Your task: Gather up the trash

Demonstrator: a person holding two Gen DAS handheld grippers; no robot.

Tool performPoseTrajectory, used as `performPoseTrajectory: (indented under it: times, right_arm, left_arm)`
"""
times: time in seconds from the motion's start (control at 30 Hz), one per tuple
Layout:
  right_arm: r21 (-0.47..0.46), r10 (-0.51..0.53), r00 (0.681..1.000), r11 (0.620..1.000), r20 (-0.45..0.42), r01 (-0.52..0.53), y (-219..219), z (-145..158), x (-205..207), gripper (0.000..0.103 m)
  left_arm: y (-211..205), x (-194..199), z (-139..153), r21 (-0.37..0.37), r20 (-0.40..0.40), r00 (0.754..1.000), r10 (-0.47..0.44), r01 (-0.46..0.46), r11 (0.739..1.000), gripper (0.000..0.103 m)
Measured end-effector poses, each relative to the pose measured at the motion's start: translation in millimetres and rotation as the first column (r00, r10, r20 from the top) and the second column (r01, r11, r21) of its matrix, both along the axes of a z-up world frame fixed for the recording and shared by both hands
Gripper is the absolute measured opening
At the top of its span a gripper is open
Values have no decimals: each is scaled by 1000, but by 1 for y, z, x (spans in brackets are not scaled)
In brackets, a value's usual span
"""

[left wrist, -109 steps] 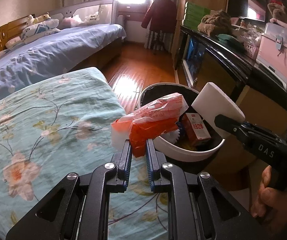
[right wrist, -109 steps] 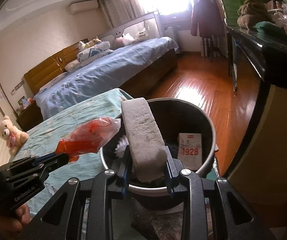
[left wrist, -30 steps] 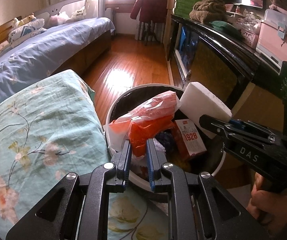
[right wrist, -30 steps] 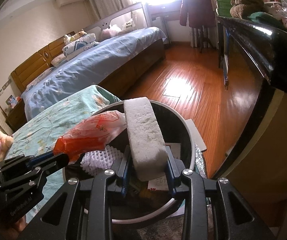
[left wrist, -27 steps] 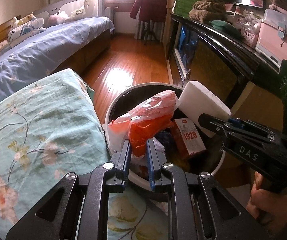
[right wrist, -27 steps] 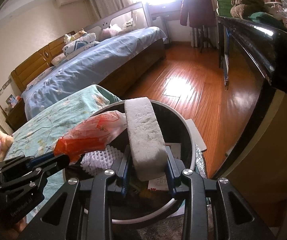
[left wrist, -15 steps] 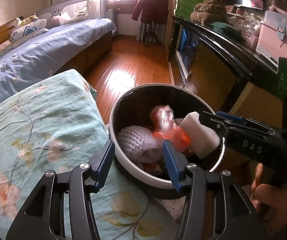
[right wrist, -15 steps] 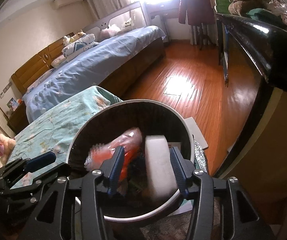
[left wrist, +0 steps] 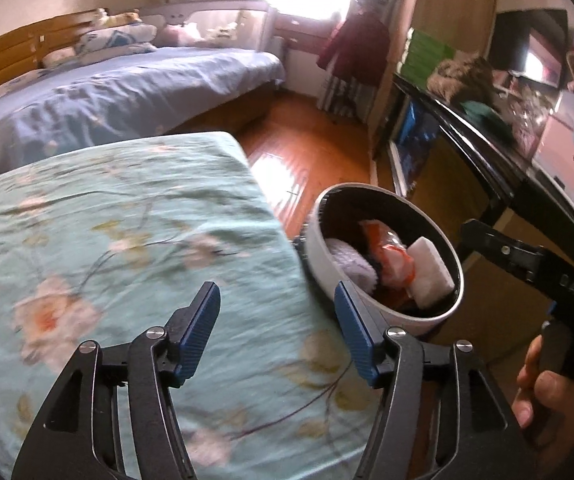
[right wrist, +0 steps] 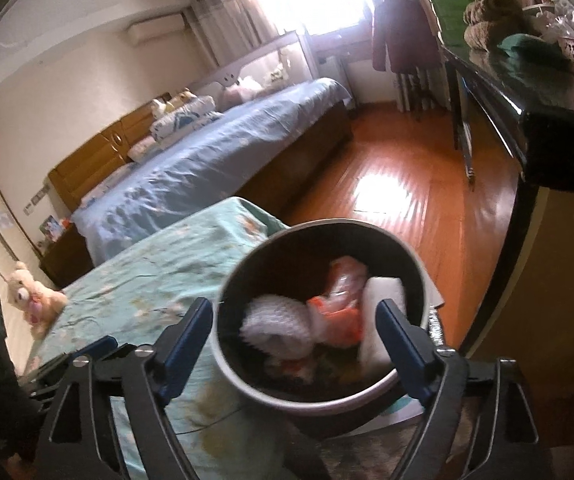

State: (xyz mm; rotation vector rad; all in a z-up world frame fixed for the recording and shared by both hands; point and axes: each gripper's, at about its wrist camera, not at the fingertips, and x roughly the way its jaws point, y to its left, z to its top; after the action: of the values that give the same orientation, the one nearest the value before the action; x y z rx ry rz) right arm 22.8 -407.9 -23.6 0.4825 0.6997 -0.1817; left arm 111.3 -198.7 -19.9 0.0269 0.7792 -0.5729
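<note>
A round bin with a white wall (left wrist: 319, 256) and a dark inside stands by the bed's corner. In it lie an orange-red plastic bag (left wrist: 391, 256), a white foam block (left wrist: 431, 276) and a white foam net (left wrist: 351, 264). My left gripper (left wrist: 277, 312) hangs over the floral cloth left of the bin, its jaws opening with nothing between them. My right gripper (right wrist: 293, 320) is above the bin's rim (right wrist: 407, 252), jaws opening wide and empty. Below it lie the bag (right wrist: 339, 308), the block (right wrist: 383, 300) and the net (right wrist: 275, 328).
A teal floral cloth (left wrist: 127, 240) covers the near bed; a blue bed (left wrist: 127, 92) lies behind. A black cabinet (left wrist: 467, 140) runs along the right, close to the bin. Shiny wooden floor (left wrist: 307, 152) lies between. A teddy bear (right wrist: 31, 300) sits far left.
Both grippers opened; the bag and the foam block dropped into the bin. My left gripper swung left over the cloth. My right gripper drew back and up a little.
</note>
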Motion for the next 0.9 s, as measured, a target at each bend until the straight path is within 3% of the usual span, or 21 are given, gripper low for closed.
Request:
performPoseTrajectory:
  times: [0.23, 0.5, 0.57, 0.63, 0.67, 0.77, 0.9]
  right_arm:
    - [-53, 37, 994, 998, 100, -32, 46, 11, -22, 91]
    - [-104, 128, 984, 988, 124, -116, 78, 27, -26, 92]
    - [-137, 146, 977, 983, 155, -125, 83, 41, -29, 94]
    - [-164, 163, 968, 978, 191, -132, 88, 54, -32, 103]
    - [-183, 169, 962, 974, 214, -130, 91, 61, -35, 103]
    - [-222, 179, 955, 967, 236, -126, 98, 67, -36, 103]
    - [-232, 179, 959, 964, 220, -127, 100, 60, -30, 103]
  left_arm:
    - [45, -30, 5, 13, 89, 993, 80, -82, 997, 70]
    - [84, -55, 23, -9, 161, 975, 156, -156, 988, 70]
    - [91, -63, 36, -14, 210, 962, 174, -175, 984, 73]
    - [96, -72, 48, -18, 266, 942, 203, -206, 978, 97]
    - [98, -76, 52, -20, 289, 932, 220, -224, 974, 103]
    - [104, -85, 58, -23, 364, 895, 259, -269, 963, 103]
    - [104, -83, 55, 11, 386, 881, 272, -300, 954, 103]
